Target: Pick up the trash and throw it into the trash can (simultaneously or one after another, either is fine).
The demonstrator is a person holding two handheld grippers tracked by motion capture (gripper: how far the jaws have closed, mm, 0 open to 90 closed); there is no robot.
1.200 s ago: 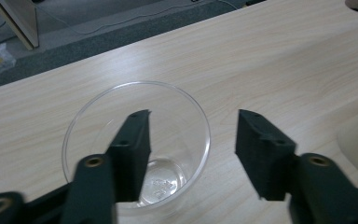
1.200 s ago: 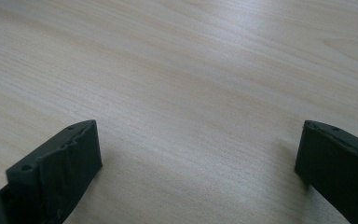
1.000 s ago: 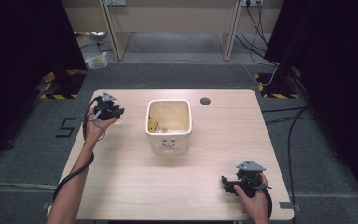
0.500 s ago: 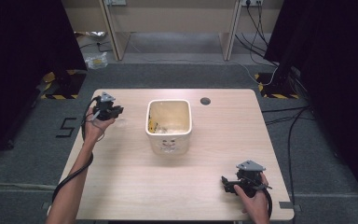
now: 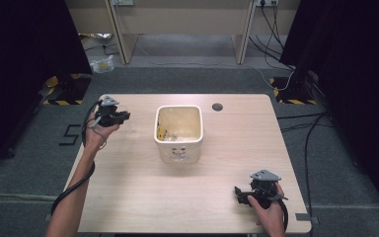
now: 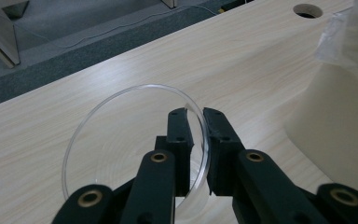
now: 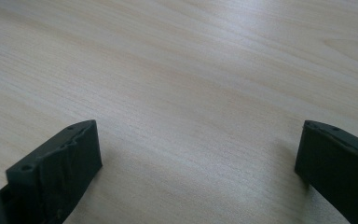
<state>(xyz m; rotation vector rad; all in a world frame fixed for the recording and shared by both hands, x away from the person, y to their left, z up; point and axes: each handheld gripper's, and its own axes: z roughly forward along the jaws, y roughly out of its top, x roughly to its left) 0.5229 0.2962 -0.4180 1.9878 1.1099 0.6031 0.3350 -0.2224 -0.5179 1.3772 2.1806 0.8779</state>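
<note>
A clear round dish [image 6: 121,140] stands tilted over the wooden table [image 6: 242,60], its rim pinched between the jaws of my left gripper [image 6: 195,116], which is shut on it. From above, my left gripper [image 5: 123,117] sits at the table's far left, just left of a cream square bin [image 5: 178,132] lined with clear plastic. In the left gripper view the bin's wall [image 6: 335,126] rises at the right. Over at the near right corner, my right gripper [image 5: 239,193] rests low and open, its jaws wide apart over bare wood [image 7: 196,107].
A round cable hole [image 5: 217,106] lies in the table [image 5: 143,197] behind the bin. The bin holds some small scraps. Cables trail from both grippers. Grey carpet, desk legs and dark curtains surround the table.
</note>
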